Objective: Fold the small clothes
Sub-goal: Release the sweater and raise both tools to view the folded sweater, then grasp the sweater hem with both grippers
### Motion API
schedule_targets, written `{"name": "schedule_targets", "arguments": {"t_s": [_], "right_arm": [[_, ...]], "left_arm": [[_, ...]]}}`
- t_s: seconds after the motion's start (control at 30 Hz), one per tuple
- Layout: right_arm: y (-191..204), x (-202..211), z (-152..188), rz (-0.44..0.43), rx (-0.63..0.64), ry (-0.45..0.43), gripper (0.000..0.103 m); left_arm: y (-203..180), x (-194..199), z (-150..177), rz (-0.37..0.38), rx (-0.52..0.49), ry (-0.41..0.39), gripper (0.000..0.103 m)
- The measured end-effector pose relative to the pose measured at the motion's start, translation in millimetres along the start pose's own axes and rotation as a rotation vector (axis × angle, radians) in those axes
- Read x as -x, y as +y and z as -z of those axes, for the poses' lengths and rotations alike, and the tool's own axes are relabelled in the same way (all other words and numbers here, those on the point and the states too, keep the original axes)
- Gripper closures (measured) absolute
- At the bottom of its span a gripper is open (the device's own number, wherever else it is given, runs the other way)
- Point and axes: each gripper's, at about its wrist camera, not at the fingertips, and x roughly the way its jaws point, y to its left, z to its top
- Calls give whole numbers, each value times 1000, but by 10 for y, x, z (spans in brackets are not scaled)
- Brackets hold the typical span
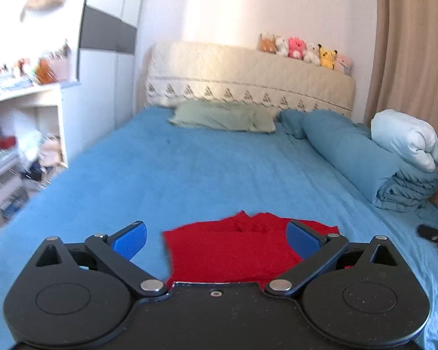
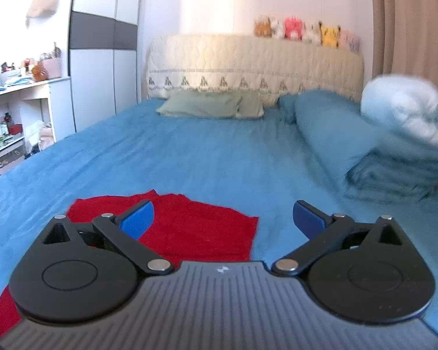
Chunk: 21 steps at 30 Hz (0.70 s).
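Note:
A small red garment [image 1: 233, 248] lies flat on the blue bed sheet [image 1: 189, 175], close in front of both grippers. In the left wrist view my left gripper [image 1: 216, 237] is open and empty, its blue fingertips [image 1: 131, 240] spread above the garment's near part. In the right wrist view the garment [image 2: 195, 227] lies to the lower left, running under the tool body. My right gripper [image 2: 223, 218] is open and empty, over the garment's right edge. In the left wrist view the right gripper shows as a dark shape [image 1: 436, 237] at the right edge.
A green pillow [image 1: 223, 116] and a cream headboard [image 1: 248, 78] with plush toys [image 1: 305, 49] lie far ahead. A rolled blue duvet [image 1: 365, 157] with a white pillow [image 1: 408, 140] runs along the right side. Shelves [image 1: 20, 134] stand left of the bed.

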Motion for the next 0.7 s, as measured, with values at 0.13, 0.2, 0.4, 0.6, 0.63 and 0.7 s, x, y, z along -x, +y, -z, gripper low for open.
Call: {"name": "schedule_targets", "arguments": {"t_s": [0.13, 0.2, 0.4, 0.6, 0.63, 0.7], "right_arm": [[-19, 584, 21, 5, -24, 34, 0], [-53, 816, 114, -9, -41, 65, 0], [-112, 1263, 755, -36, -17, 175, 0], [-94, 1275, 1504, 59, -95, 269, 0], [-77, 1280, 1608, 77, -108, 281, 0], [-59, 1265, 1789, 95, -155, 302, 0]], "left_arm": [[-71, 437, 202, -37, -33, 13, 0], [-80, 614, 389, -22, -30, 43, 0], [6, 695, 1133, 71, 34, 181, 0], [134, 387, 1886, 42, 103, 350, 11], [163, 339, 1984, 43, 125, 367, 12], [157, 281, 2118, 33, 145, 399, 13]]}}
